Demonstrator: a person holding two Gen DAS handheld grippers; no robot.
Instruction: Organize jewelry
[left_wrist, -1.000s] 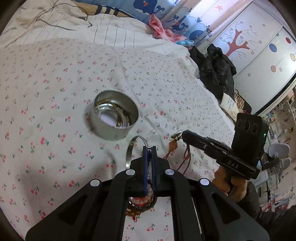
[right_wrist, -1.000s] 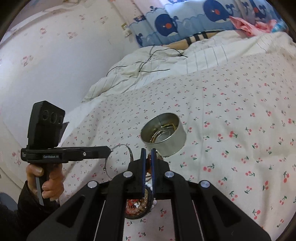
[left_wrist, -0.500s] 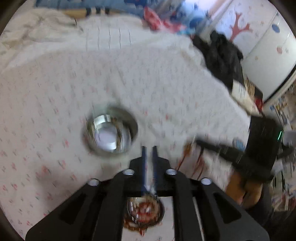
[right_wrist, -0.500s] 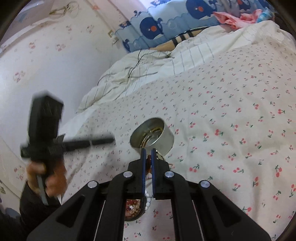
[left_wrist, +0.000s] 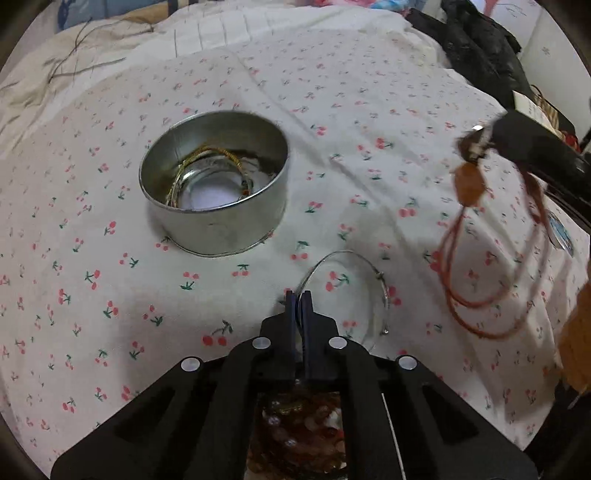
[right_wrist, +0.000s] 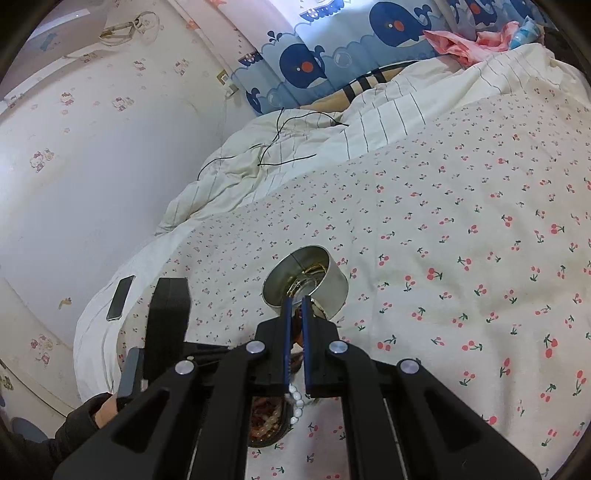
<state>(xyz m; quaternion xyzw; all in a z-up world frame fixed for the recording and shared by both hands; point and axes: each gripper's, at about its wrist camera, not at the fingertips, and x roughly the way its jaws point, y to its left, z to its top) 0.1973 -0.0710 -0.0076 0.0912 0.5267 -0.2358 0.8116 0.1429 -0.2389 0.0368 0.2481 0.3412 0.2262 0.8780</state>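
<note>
My left gripper points steeply down at the bed, which is covered in a cherry-print sheet. Its jaws are closing and look pressed together at the tips. The thin silver bangle lies flat on the sheet with one edge of its loop right at those tips; I cannot tell whether the wire is pinched between them or only lying against them.

Beyond it, up and to the left, stands the round metal tin, open-topped, with gold-coloured bangles lying inside against its wall.

My right gripper has its jaws nearly closed on an orange-brown cord necklace. Seen from my left camera, the cord hangs from those tips in long loops above the sheet, well to the right of the bangle, with an orange pendant dangling just under the grip. A string of white beads shows low between the jaws in the right view.

Directly below both cameras sits a small container of reddish-brown beaded jewelry. A phone lies near the far edge of the bed, by the wall.
</note>
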